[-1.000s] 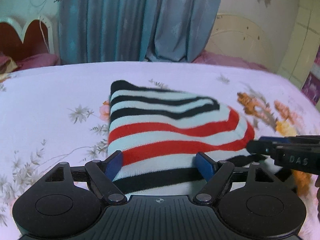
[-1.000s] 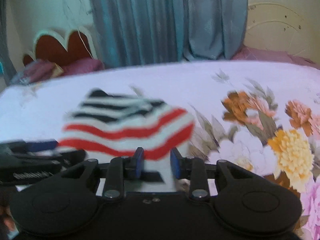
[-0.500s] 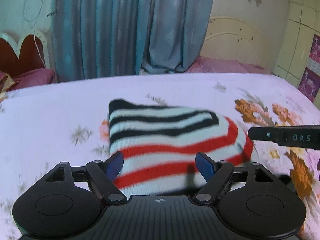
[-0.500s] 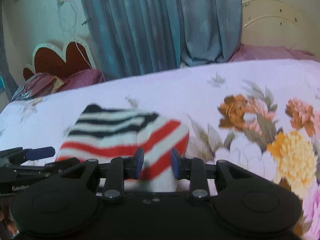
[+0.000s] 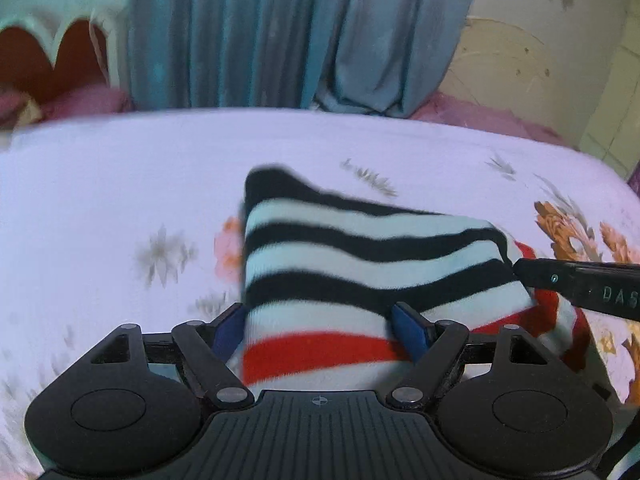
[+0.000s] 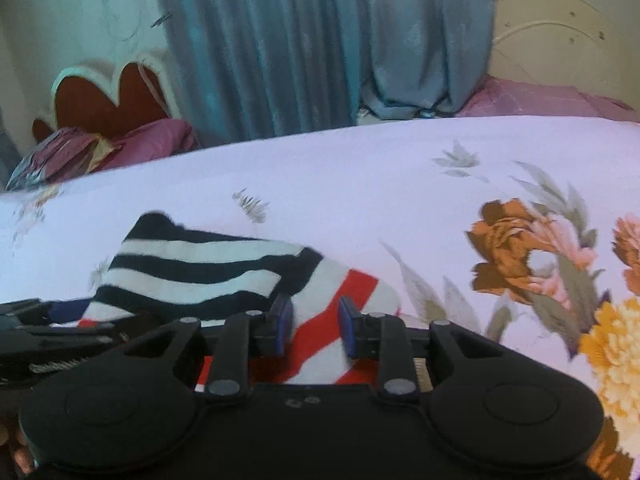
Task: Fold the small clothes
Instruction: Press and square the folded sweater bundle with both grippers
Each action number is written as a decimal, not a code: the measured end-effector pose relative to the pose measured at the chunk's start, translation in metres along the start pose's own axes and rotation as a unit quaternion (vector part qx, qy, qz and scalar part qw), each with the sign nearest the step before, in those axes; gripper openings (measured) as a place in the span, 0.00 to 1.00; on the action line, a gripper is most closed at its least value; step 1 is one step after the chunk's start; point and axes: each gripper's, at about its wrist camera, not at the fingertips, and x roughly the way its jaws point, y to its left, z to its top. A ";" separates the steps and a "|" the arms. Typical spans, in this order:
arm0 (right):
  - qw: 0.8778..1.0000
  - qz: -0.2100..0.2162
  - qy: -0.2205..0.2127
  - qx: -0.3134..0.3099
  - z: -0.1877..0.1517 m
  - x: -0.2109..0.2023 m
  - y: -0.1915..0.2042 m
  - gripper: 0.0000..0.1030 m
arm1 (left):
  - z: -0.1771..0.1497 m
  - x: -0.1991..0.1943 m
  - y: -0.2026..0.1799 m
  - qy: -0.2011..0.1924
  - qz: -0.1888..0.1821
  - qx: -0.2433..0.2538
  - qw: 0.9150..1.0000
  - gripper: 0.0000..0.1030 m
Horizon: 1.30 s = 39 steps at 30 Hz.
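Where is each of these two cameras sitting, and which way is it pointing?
Left wrist view: rides on the left tool, looking forward over the bed at the striped garment; its own blue fingertips show, and the right tool's tip enters from the right.
Right wrist view: rides on the right tool, facing the same way; the left tool shows at left.
Shared: garment, floral sheet, blue curtain.

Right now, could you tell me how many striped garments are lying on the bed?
1. A single striped knit garment lies folded on the floral bedsheet, just ahead of the left claw, with the right claw at its red-striped end. Anything beneath it would be hidden.
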 end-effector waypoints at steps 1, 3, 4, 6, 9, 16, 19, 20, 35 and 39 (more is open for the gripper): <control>1.000 0.000 0.001 -0.019 -0.003 0.003 0.003 0.23 | -0.001 0.001 0.003 0.002 -0.006 -0.014 1.000 0.77; 0.998 -0.005 -0.003 -0.054 -0.006 0.008 0.005 0.22 | 0.000 0.004 0.004 0.005 -0.010 -0.020 1.000 0.78; 0.998 -0.006 -0.005 -0.059 -0.006 0.009 0.004 0.22 | 0.000 0.006 0.004 0.005 -0.009 -0.019 1.000 0.80; 0.998 -0.008 -0.005 -0.057 -0.004 0.012 0.002 0.23 | 0.000 0.009 0.006 0.005 -0.010 -0.023 1.000 0.82; 0.997 -0.014 -0.008 -0.081 -0.007 0.015 0.010 0.24 | -0.003 0.011 0.006 0.004 -0.008 -0.027 1.000 0.83; 0.996 -0.023 -0.013 -0.082 -0.006 0.006 0.013 0.25 | 0.000 0.003 -0.001 -0.002 0.011 -0.003 1.000 0.83; 0.998 -0.011 -0.017 -0.056 -0.004 -0.006 0.008 0.29 | 0.001 -0.006 -0.005 -0.006 0.017 0.010 1.000 0.83; 0.998 -0.008 -0.020 -0.052 -0.004 -0.011 0.007 0.29 | 0.000 -0.009 -0.005 -0.005 0.015 0.010 1.000 0.83; 0.999 0.012 -0.016 -0.038 -0.039 -0.064 0.007 0.25 | -0.023 -0.056 -0.006 -0.005 -0.005 0.009 1.000 0.83; 1.000 0.007 -0.014 -0.021 -0.048 -0.073 0.003 0.26 | -0.035 -0.062 -0.005 -0.002 -0.004 0.017 1.000 0.83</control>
